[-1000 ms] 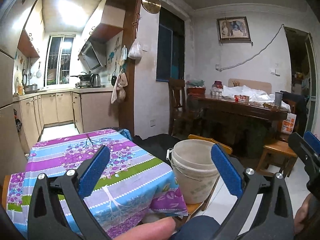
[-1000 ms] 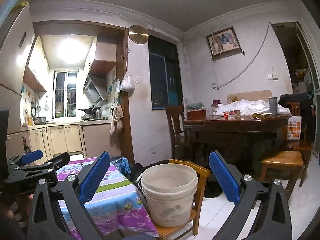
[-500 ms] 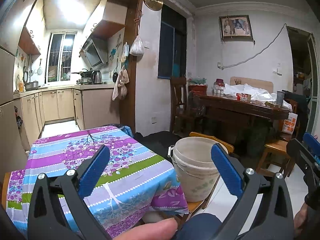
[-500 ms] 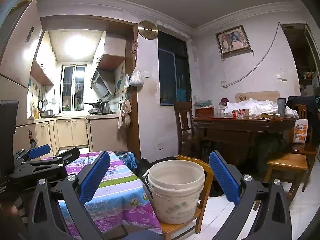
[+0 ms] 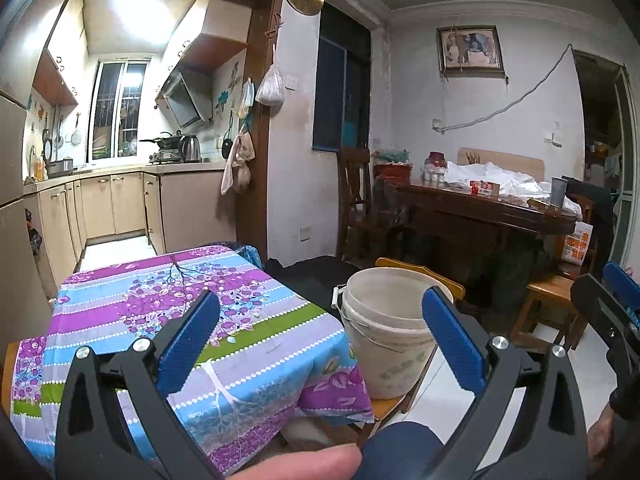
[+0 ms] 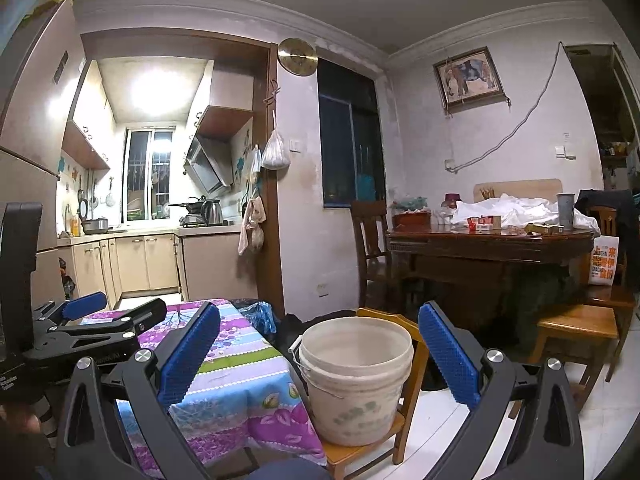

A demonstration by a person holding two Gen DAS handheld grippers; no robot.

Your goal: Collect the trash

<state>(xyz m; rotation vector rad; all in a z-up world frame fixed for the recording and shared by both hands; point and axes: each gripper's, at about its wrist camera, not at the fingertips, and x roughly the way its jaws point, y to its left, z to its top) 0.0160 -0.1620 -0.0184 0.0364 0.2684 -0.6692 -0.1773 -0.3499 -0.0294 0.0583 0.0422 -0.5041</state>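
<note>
Off-white plastic, the bucket stands upright on a wooden chair just beside the table with the floral tablecloth. You hold your left gripper and right gripper with jaws spread wide, nothing between them. No trash shows on the cloth, and the bucket's bottom is hidden, so either collecting lies ahead or the pieces are already inside.

Bucket on wooden chair
</note>
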